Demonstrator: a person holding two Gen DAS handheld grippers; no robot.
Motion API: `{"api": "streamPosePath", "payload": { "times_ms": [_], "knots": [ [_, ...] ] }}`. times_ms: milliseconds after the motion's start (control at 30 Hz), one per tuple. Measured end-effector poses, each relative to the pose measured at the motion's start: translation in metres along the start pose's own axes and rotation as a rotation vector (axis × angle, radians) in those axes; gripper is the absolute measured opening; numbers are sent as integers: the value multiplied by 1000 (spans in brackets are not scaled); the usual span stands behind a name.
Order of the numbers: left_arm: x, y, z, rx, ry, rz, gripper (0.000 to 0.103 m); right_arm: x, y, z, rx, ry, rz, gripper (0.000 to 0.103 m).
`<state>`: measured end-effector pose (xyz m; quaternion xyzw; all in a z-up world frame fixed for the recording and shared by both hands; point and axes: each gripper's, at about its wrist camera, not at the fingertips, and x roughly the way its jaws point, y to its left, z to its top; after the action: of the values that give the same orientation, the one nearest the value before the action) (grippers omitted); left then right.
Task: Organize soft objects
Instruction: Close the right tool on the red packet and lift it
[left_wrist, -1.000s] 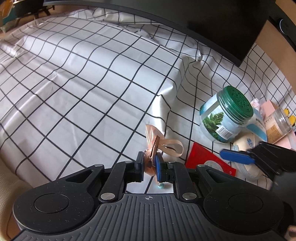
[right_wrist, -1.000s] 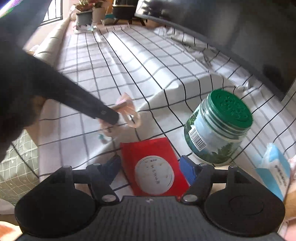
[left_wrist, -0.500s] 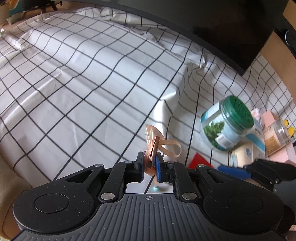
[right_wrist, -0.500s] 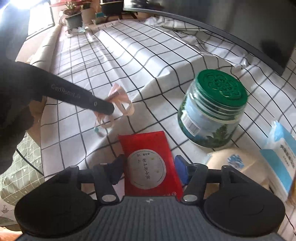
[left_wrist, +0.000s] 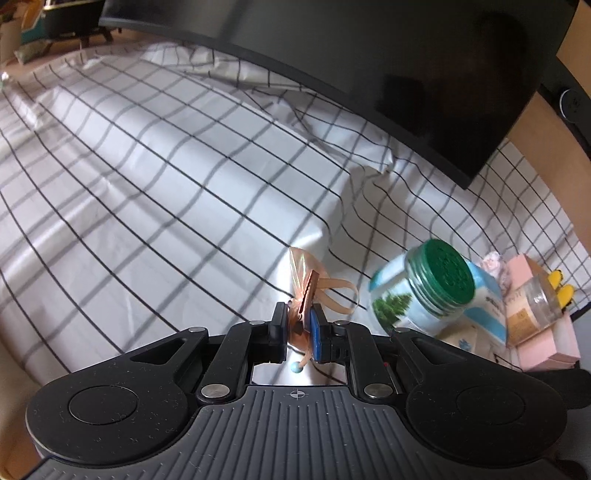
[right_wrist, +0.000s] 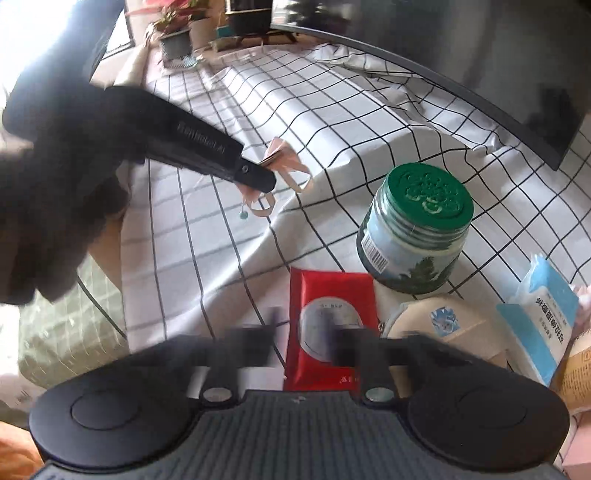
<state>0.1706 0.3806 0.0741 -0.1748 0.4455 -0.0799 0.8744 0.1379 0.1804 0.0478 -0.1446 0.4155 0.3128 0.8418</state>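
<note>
Between the blue-padded fingers of the left gripper sits a pink ribbon bow, glossy and thin, its loops sticking out ahead of the pads and a small teal bead dangling on a strand beneath; the jaws are pressed tight on its knot, holding it clear above the checked cloth. That cloth is white with a black grid, creased into soft ridges. Off to the right stands a round glass jar with a ridged green lid and a tree label. Just in front of it lies a flat red packet with a pale oval window. Its sides are flanked by the right gripper, whose fingers are motion-blurred, so how far apart they stand cannot be told.
</note>
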Motion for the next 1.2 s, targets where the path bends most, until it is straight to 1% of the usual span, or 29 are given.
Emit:
{"api": "streamPosePath", "payload": {
  "times_ms": [33,67,133,167,233,267,300,367,433,467,567,600,633,667,700,767,833,867,933,967,1100,1133,1167,1200],
  "knots": [
    [1,-1,-3,-2,9,-6,15,3,0,-3,4,-14,-6,70],
    [3,-4,-7,-4,24,-15,15,8,-1,-4,10,-15,-12,70],
    [6,-9,-14,-2,51,-39,15,18,-3,-7,21,-16,-51,70],
    [8,-13,-18,0,64,-52,15,22,-3,-9,20,-15,-54,70],
    [11,-18,-23,3,83,-71,15,28,-6,-11,28,-18,-41,75],
    [13,-19,-24,5,88,-75,15,31,-8,-11,41,-16,-25,83],
    [14,-21,-26,8,93,-75,15,32,-8,-10,49,-15,-25,86],
    [16,-22,-27,17,101,-65,15,32,-4,-10,72,-3,-24,86],
    [18,-22,-28,22,109,-54,15,27,5,-11,68,1,28,86],
    [19,-21,-28,22,114,-49,15,24,10,-13,68,-15,7,86],
    [25,-20,-30,26,136,-36,15,20,15,-18,85,-84,-117,86],
    [27,-19,-30,25,143,-37,15,22,11,-18,120,-80,-123,86],
    [29,-19,-31,25,145,-39,15,26,6,-18,166,-57,-100,86],
    [29,-19,-31,29,143,-42,15,28,3,-18,203,-54,-74,89],
    [29,-19,-31,33,144,-44,15,29,4,-17,223,-65,-71,89],
    [30,-18,-30,30,145,-55,15,33,9,-13,231,-69,-84,92],
    [31,-16,-29,17,149,-67,15,43,18,-9,180,-61,-138,94],
    [31,-14,-29,9,151,-74,15,44,20,-9,168,-72,-138,95],
    [31,-12,-29,1,152,-83,15,43,18,-9,166,-57,-127,94],
    [31,-12,-29,-1,151,-86,15,42,18,-8,167,-44,-121,93],
    [31,-9,-30,-18,145,-99,15,35,19,-13,205,-39,-150,86],
    [31,-8,-30,-25,145,-104,15,34,20,-14,217,-39,-160,80],
    [31,-6,-30,-35,144,-108,15,32,20,-13,230,-40,-170,71],
    [30,-6,-31,-44,145,-110,15,31,19,-13,237,-38,-174,69]
  ]
}}
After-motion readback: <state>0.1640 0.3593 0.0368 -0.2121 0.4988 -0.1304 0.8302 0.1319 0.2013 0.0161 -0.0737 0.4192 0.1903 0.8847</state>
